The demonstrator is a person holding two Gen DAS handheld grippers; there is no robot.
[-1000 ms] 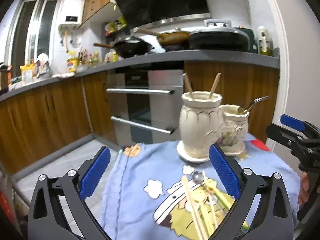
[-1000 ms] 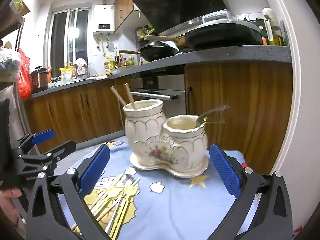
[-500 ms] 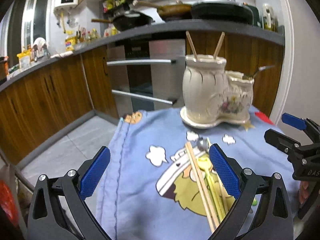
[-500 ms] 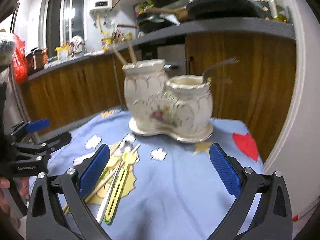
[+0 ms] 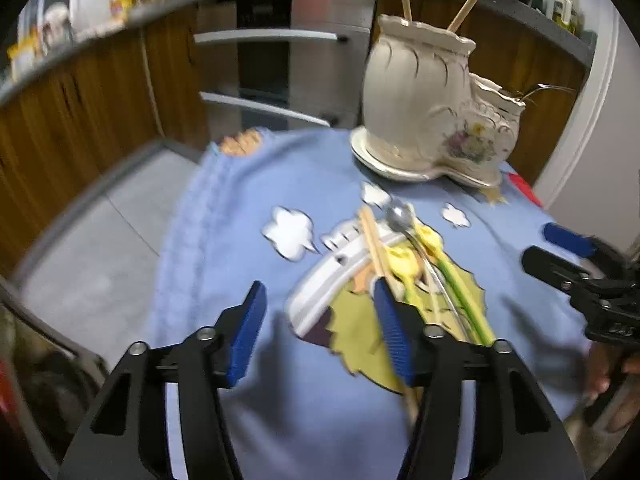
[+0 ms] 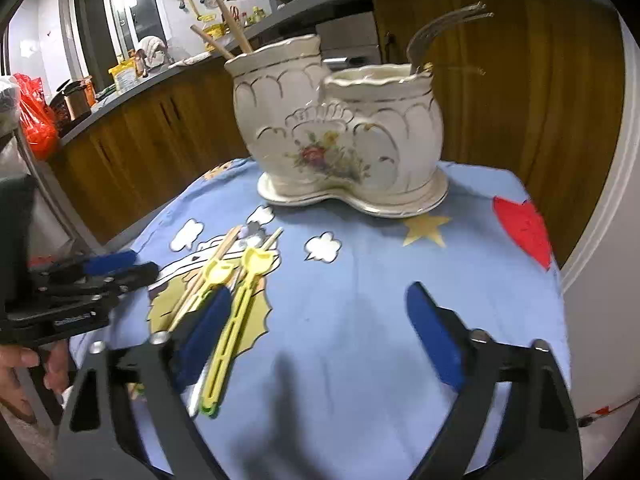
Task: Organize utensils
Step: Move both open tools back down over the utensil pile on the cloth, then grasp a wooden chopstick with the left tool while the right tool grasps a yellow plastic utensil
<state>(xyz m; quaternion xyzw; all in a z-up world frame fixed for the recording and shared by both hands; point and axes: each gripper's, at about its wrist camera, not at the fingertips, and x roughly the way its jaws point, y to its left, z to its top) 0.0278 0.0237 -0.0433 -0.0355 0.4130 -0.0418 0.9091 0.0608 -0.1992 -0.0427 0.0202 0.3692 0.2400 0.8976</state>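
Note:
A cream ceramic holder (image 5: 420, 112) (image 6: 340, 128) with two pots stands at the far side of a blue cartoon cloth (image 5: 240, 208) (image 6: 360, 300). Two chopsticks (image 6: 234, 28) stick out of its tall pot and a metal fork (image 6: 440, 28) out of its short pot. Loose utensils (image 5: 404, 256) (image 6: 228, 276) lie in a pile on the cloth: wooden chopsticks, a metal spoon (image 5: 400, 216) and yellow plastic pieces. My left gripper (image 5: 320, 320) hovers just left of the pile, jaws closing on nothing. My right gripper (image 6: 320, 336) hovers just right of the pile, jaws closing, with a yellow handle (image 6: 224, 344) beside its left finger.
Wooden kitchen cabinets and an oven (image 5: 280, 60) stand beyond the table, with a grey floor (image 5: 100, 248) to the left. A red bag (image 6: 36, 120) hangs at the left. A white wall (image 6: 600, 280) borders the table's right side. A person's hand (image 6: 20, 364) holds the left gripper.
Both grippers have sunk toward the cloth and tipped downward, so the utensil pile now sits close to the fingers. Both pairs of jaws have narrowed, the left more than the right.

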